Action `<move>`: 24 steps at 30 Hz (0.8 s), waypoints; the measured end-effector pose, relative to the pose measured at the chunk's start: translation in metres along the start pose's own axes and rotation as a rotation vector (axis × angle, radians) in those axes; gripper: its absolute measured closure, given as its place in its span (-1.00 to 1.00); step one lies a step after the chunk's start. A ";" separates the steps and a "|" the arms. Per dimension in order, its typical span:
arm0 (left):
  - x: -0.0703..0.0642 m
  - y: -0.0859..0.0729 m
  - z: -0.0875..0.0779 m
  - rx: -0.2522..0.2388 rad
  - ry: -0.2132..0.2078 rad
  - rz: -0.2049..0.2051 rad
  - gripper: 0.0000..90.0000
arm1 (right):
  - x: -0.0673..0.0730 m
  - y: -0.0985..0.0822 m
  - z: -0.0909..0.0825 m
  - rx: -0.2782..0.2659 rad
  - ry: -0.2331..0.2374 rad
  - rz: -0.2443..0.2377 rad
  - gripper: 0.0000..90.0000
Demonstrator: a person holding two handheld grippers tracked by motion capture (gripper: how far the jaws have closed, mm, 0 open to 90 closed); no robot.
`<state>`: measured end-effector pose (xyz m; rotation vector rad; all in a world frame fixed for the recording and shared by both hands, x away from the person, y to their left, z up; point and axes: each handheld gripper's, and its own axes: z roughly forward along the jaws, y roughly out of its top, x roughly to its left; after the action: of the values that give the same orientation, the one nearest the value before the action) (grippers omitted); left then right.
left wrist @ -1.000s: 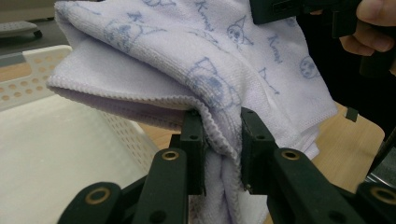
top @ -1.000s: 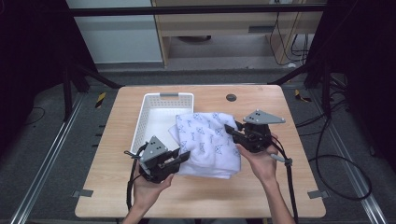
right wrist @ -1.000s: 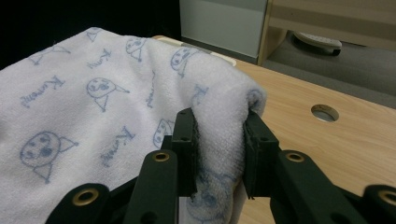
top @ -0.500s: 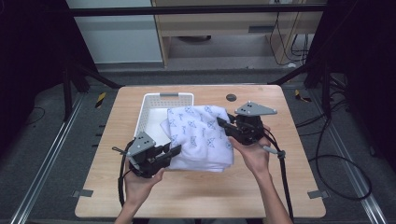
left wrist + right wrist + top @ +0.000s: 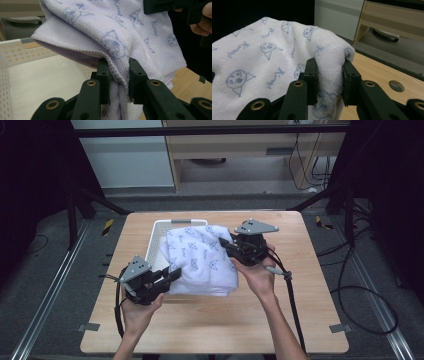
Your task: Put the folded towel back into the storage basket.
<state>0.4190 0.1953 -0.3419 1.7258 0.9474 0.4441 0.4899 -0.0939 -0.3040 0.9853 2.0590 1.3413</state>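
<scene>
A folded white towel (image 5: pixel 200 260) with blue cartoon prints hangs between my two grippers, partly over a white perforated basket (image 5: pixel 156 242) on the wooden table (image 5: pixel 210 320). My left gripper (image 5: pixel 172 275) is shut on the towel's near left corner; in the left gripper view (image 5: pixel 118 80) the folded edge (image 5: pixel 110 50) is pinched between the jaws, with the basket (image 5: pixel 15 52) behind. My right gripper (image 5: pixel 227 247) is shut on the far right corner; in the right gripper view (image 5: pixel 329 80) thick terry folds (image 5: pixel 274 55) bulge between its jaws.
A small dark round hole (image 5: pixel 396 85) sits in the tabletop near the far right. Cables (image 5: pixel 290 290) trail from both grippers toward the person. Dark frame legs and a cabinet stand beyond the table's far edge.
Both grippers have carried the towel leftward and up, from the table's right-middle to partly over the basket. Both stay shut on its corners.
</scene>
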 end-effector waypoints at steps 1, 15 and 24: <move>0.001 0.000 -0.001 -0.003 0.004 -0.001 0.63 | 0.001 0.002 0.002 -0.003 0.002 -0.001 0.56; 0.018 0.004 -0.011 -0.030 0.046 -0.025 0.64 | 0.009 0.016 0.021 -0.026 0.028 0.003 0.56; 0.030 0.006 -0.016 -0.040 0.084 -0.039 0.64 | 0.018 0.026 0.034 -0.037 0.026 -0.012 0.56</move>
<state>0.4288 0.2279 -0.3353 1.6608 1.0232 0.5100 0.5113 -0.0534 -0.2937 0.9435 2.0478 1.3880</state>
